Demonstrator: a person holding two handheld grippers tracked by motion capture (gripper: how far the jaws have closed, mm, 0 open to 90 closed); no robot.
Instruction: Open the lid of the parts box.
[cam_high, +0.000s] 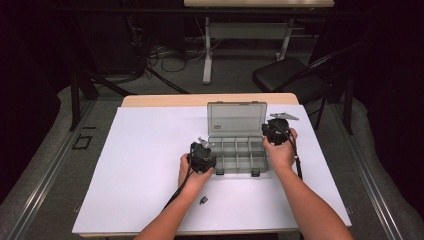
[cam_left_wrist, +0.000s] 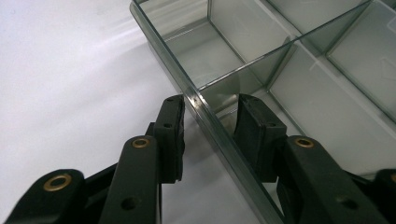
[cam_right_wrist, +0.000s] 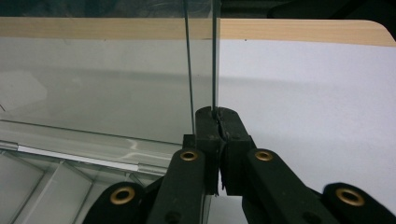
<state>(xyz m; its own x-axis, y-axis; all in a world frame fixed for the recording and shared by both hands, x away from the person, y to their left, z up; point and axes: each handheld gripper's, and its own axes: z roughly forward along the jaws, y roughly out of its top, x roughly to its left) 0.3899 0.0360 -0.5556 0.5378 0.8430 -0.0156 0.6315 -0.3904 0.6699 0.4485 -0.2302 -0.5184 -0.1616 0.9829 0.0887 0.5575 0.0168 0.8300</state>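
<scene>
A smoky clear compartment box (cam_high: 239, 155) stands on the white sheet with its lid (cam_high: 236, 119) raised at the back. My left gripper (cam_high: 212, 162) is at the box's front left corner. In the left gripper view its jaws stand apart astride the box's left wall (cam_left_wrist: 159, 42), one finger outside (cam_left_wrist: 170, 126) and one inside (cam_left_wrist: 254, 126), left gripper (cam_left_wrist: 210, 112) open. My right gripper (cam_high: 267, 131) is at the lid's right side. In the right gripper view the right gripper (cam_right_wrist: 216, 114) is shut on the lid's (cam_right_wrist: 93, 84) thin right edge.
A small black part (cam_high: 203, 200) lies on the white sheet (cam_high: 145, 165) near the front, beside my left forearm. The wooden table edge (cam_high: 165, 100) runs behind the sheet. A black chair (cam_high: 290, 75) and a second table stand beyond.
</scene>
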